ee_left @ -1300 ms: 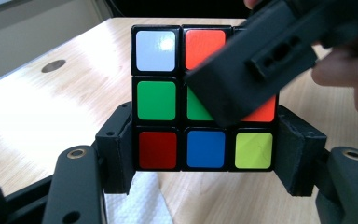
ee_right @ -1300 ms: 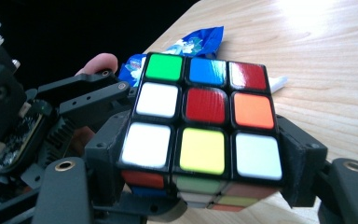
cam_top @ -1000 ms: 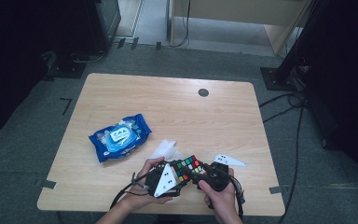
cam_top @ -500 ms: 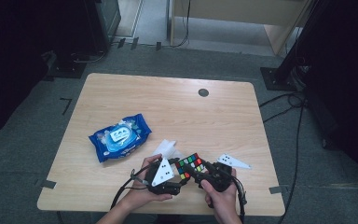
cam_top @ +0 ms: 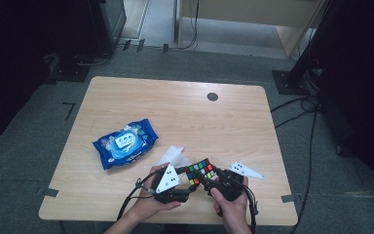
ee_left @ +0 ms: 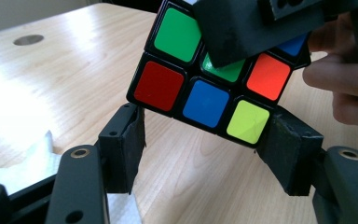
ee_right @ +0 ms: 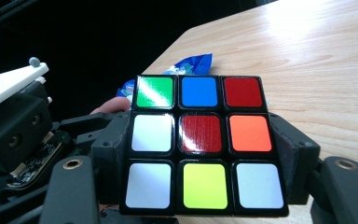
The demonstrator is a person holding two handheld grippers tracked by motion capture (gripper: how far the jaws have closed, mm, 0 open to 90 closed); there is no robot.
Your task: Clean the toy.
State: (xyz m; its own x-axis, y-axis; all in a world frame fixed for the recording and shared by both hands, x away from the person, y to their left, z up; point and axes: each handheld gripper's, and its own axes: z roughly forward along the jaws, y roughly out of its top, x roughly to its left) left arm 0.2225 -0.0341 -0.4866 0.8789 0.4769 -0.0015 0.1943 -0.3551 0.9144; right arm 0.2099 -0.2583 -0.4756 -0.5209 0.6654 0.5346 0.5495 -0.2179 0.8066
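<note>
The puzzle cube [cam_top: 200, 171] sits at the table's [cam_top: 224, 122] near edge, clamped in the right gripper [ee_right: 200, 154]. The left gripper [ee_left: 205, 140], jaws just narrowing, brackets its corner. Far left lie a tissue [cam_top: 173, 155] and closed wipes pack [cam_top: 125, 144].

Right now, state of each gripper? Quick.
Left gripper: fingers open, spread around the Rubik's cube's lower layer; they have just been closing.
Right gripper: shut on the Rubik's cube, fingers clamping its sides.
</note>
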